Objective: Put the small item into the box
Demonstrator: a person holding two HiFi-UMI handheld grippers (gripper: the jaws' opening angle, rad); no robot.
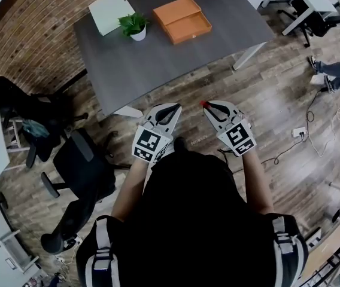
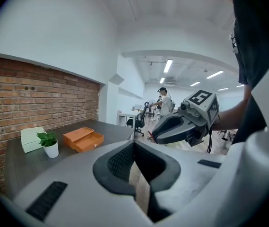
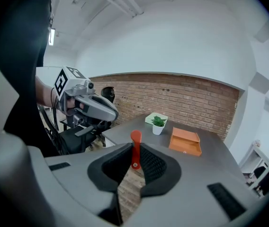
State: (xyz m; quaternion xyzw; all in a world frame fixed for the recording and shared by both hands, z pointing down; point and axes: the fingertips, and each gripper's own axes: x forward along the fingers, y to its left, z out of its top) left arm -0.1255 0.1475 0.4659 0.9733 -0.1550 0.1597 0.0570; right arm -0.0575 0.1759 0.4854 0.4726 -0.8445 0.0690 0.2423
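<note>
My right gripper point(image 1: 209, 106) point(image 3: 135, 149) is shut on a small red item point(image 3: 135, 148), which stands upright between the pads; it also shows as a red tip point(image 1: 205, 104) in the head view. The left gripper point(image 1: 171, 107) point(image 2: 134, 145) is shut with nothing in it. I hold both side by side over the wooden floor, short of the dark grey table point(image 1: 158, 61). An open orange box point(image 1: 182, 18) point(image 3: 185, 141) point(image 2: 82, 138) lies on the table's far side, well away from both grippers.
A small potted plant point(image 1: 135, 26) and a pale green box point(image 1: 111, 11) sit left of the orange box. Black office chairs point(image 1: 80, 166) stand at my left. Cables and a power strip point(image 1: 298, 132) lie on the floor at right, near a person's legs point(image 1: 337, 70).
</note>
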